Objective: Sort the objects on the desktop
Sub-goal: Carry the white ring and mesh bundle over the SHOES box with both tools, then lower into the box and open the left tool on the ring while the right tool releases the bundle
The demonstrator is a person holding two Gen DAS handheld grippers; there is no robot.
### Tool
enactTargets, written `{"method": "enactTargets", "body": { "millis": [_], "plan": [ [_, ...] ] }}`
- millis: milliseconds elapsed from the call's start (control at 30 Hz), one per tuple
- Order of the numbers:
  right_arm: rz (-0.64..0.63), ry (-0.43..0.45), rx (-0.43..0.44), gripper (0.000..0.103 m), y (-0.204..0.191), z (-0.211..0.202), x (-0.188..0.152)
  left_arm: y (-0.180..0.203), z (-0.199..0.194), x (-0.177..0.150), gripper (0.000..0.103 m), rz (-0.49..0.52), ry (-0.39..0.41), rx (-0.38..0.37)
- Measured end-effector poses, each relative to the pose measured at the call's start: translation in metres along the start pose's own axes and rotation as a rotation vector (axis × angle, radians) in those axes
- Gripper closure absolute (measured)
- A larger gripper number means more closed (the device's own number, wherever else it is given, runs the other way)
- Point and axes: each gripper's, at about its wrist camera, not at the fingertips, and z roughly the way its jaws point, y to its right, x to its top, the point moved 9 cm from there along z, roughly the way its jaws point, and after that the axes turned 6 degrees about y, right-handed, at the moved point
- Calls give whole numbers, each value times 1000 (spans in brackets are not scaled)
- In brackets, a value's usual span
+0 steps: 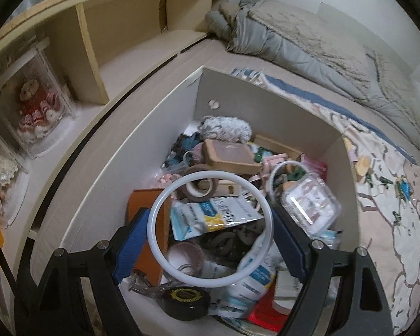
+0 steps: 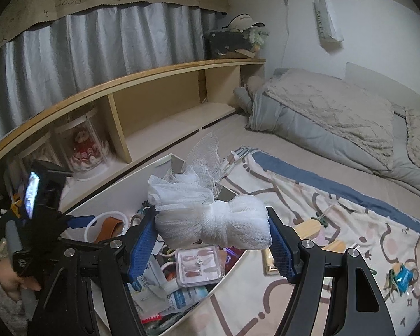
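Observation:
My left gripper [image 1: 210, 229] is shut on a white plastic ring [image 1: 165, 196], held flat above a white storage box [image 1: 120, 156] crammed with clutter: tape rolls [image 1: 200, 187], packets, a clear case [image 1: 310, 207], yarn [image 1: 225, 128]. My right gripper [image 2: 212, 229] is shut on a bundle of white mesh fabric [image 2: 218, 224], held above the box's right wall. In the right wrist view the left gripper [image 2: 78, 221] shows at the left with the ring [image 2: 106, 215].
The box sits on a bed with a patterned sheet [image 2: 336, 218] carrying small items [image 2: 403, 277] and wooden blocks [image 2: 308, 228]. A folded grey blanket [image 2: 322, 112] lies at the back. A wooden shelf [image 2: 154, 112] with a cased doll [image 2: 84, 148] runs along the left.

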Motion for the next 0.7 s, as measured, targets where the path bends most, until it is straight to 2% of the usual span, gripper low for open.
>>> {"method": "enactTargets", "body": {
  "millis": [400, 567, 700],
  "plan": [
    [-22, -17, 11, 29, -5, 7, -6, -21, 18, -13, 18, -40, -72, 38],
    [-22, -32, 19, 29, -8, 12, -12, -17, 21, -17, 13, 6, -89, 36],
    [-16, -52, 28, 29, -12, 18, -18, -16, 19, -16, 12, 1, -87, 19]
  ]
}}
